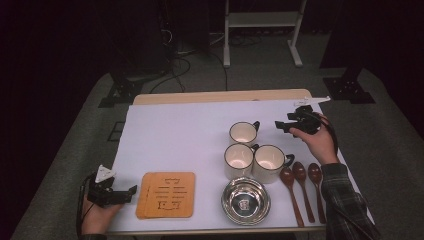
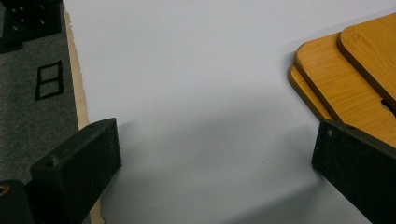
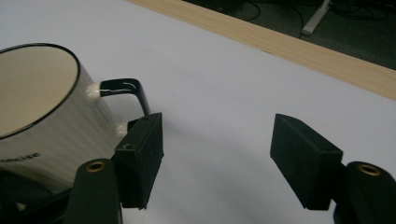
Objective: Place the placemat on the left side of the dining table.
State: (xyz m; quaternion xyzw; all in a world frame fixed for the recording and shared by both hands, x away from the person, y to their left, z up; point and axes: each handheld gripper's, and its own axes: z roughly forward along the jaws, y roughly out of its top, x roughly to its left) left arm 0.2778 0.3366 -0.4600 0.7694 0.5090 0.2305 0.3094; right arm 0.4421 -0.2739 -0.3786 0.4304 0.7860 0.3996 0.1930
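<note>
Approach step: my right gripper [image 1: 281,125], jaws spread w/ nothing between, sits beside far cream enamel mug's black handle [image 3: 126,91]. Next: line up, pinch it. Left gripper [image 1: 131,192] spread, idle by orange bamboo coasters [image 1: 166,195].

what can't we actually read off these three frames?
- Print inside the steel bowl: too small in the high view.
- Lettering on the far mug: cut by the left edge in the right gripper view, blurred.
- Coaster stack: cut by the right edge in the left gripper view.
- Spoon handle tips: too dim in the high view.
</note>
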